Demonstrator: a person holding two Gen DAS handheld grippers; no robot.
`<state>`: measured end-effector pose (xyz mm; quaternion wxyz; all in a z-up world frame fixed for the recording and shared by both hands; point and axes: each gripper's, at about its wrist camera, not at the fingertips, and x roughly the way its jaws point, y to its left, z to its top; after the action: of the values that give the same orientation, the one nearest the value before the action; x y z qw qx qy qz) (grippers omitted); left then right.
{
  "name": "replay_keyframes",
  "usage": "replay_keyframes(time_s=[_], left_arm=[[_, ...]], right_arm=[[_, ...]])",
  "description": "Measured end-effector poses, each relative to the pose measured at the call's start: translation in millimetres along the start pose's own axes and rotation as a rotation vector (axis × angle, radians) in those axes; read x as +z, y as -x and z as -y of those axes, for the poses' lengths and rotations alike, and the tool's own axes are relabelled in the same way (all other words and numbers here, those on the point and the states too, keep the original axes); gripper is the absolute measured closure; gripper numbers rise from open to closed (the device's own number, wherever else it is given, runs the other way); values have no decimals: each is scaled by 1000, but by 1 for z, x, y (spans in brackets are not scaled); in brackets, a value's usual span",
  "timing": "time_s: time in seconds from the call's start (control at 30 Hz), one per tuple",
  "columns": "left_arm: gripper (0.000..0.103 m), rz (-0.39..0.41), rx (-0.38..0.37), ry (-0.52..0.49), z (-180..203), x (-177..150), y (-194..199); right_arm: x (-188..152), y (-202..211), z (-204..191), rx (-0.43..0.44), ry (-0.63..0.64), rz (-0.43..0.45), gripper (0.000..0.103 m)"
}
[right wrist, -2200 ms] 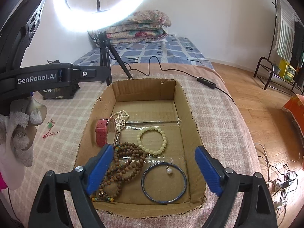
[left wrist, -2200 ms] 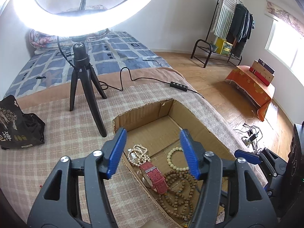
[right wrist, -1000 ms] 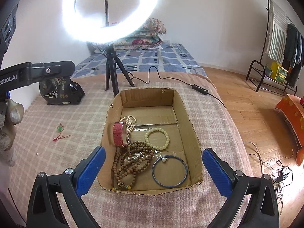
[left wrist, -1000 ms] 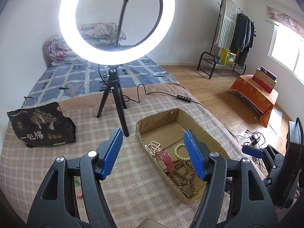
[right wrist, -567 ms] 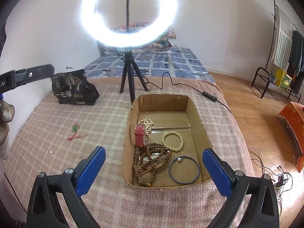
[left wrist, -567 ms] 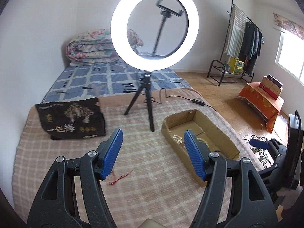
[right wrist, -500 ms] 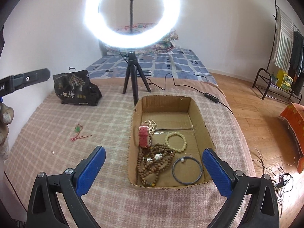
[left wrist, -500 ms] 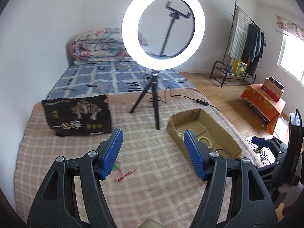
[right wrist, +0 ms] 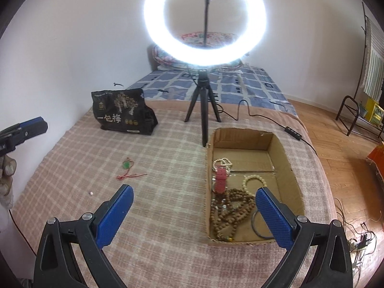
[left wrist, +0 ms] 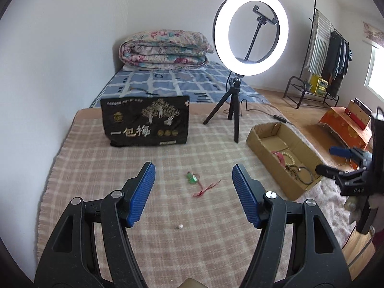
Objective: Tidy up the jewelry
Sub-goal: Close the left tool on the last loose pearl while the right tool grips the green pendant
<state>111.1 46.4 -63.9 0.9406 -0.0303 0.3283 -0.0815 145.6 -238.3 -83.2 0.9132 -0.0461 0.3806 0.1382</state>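
A cardboard box (right wrist: pixel 283 153) on the checked blanket holds a red watch (right wrist: pixel 221 177), a pearl strand (right wrist: pixel 222 162), a cream bead bracelet (right wrist: pixel 254 184), brown prayer beads (right wrist: pixel 230 208) and a dark bangle (right wrist: pixel 258 228). The box also shows in the left wrist view (left wrist: pixel 268 139). A green pendant on a red cord (left wrist: pixel 199 182) and a small pearl (left wrist: pixel 180 226) lie loose on the blanket; the pendant (right wrist: pixel 128 168) and pearl (right wrist: pixel 91 193) also show in the right wrist view. My left gripper (left wrist: pixel 193 184) is open and empty above the pendant. My right gripper (right wrist: pixel 194 206) is open and empty beside the box.
A ring light on a black tripod (right wrist: pixel 204 110) stands behind the box, its cable (right wrist: pixel 264 117) trailing right. A black printed bag (left wrist: pixel 146 122) stands at the back of the blanket. A folded quilt (left wrist: pixel 165 48) lies on the bed beyond. The blanket's edge drops to wooden floor on the right.
Both grippers have pulled back from the box and swung left. The left gripper now faces the loose pendant and pearl; the box sits at its right. Both stay open.
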Motion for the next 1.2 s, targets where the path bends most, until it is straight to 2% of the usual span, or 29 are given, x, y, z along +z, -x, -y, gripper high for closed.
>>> replay_keyframes(time_s=[0.2,0.33,0.43,0.53,0.67,0.8,0.93,1.1,1.2], left_arm=[[34,-48,3,37,-21,-35,-10],[36,-86,-14,51,-28,-56,-22],[48,-116,-27,46,-29,-68,-31],[49,-141,-48,39,-28,-76,-42],[65,-178,-69,16,-25,-88,-57],[65,-206,-87,-2,-26,-95,-72],[72,-233,-90,-40,-24,-100,-86],[72,-253,-93,-72,-24,-106,-103],[80,-268,-91,-83,-23,-110,-111]], right_arm=[[8,-20,-25,39,40,-12,3],[12,-38,-38,75,49,-29,9],[15,-56,-48,114,59,-49,14],[16,-73,-59,135,76,-67,17],[16,-99,-71,169,91,-101,25],[15,-126,-79,204,95,-138,31],[13,-151,-86,233,97,-168,39],[9,-181,-95,261,98,-203,46],[7,-192,-100,269,100,-213,49]])
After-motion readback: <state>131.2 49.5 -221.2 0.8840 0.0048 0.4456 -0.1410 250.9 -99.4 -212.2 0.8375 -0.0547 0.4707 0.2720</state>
